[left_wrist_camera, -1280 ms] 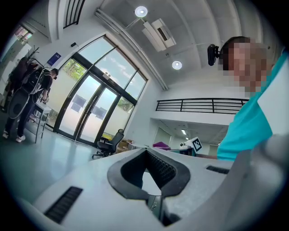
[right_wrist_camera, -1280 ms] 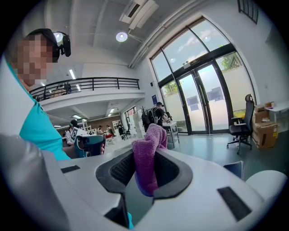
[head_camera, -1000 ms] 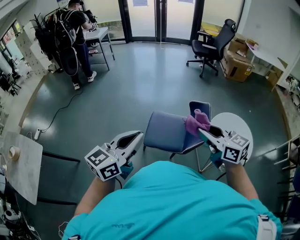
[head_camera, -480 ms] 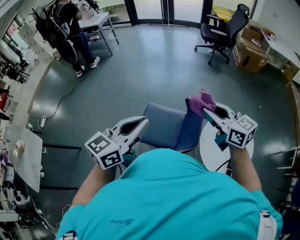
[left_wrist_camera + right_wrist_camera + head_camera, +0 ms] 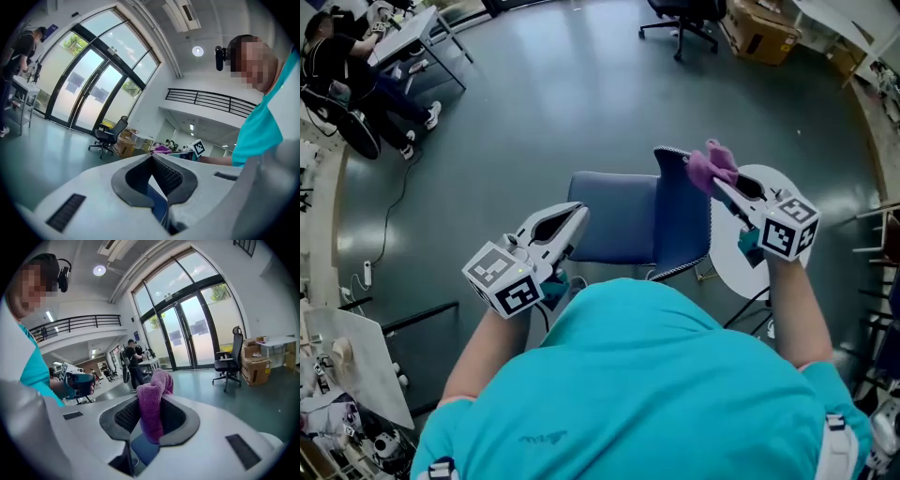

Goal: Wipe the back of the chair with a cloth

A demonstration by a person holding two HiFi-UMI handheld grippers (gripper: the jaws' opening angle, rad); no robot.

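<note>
A blue chair [image 5: 614,216] stands just in front of me, its backrest [image 5: 682,214] upright on the right side. My right gripper [image 5: 722,181] is shut on a purple cloth [image 5: 711,165], which sits at the backrest's top edge. In the right gripper view the cloth [image 5: 154,404] bunches up between the jaws of the right gripper [image 5: 151,397]. My left gripper [image 5: 572,217] hovers over the seat's front left corner, shut with nothing in it. In the left gripper view the left gripper [image 5: 151,160] shows a strip of the blue chair [image 5: 158,206] below its pads.
A round white table [image 5: 741,258] stands right behind the backrest. A person [image 5: 342,66] is at a desk at the far upper left. A black office chair [image 5: 684,14] and a cardboard box [image 5: 759,23] stand at the far wall. A grey tabletop [image 5: 347,361] lies at the lower left.
My right gripper has carried the cloth from the seat side up to the top edge of the backrest. The head view has tilted down over the chair. The left gripper has barely moved.
</note>
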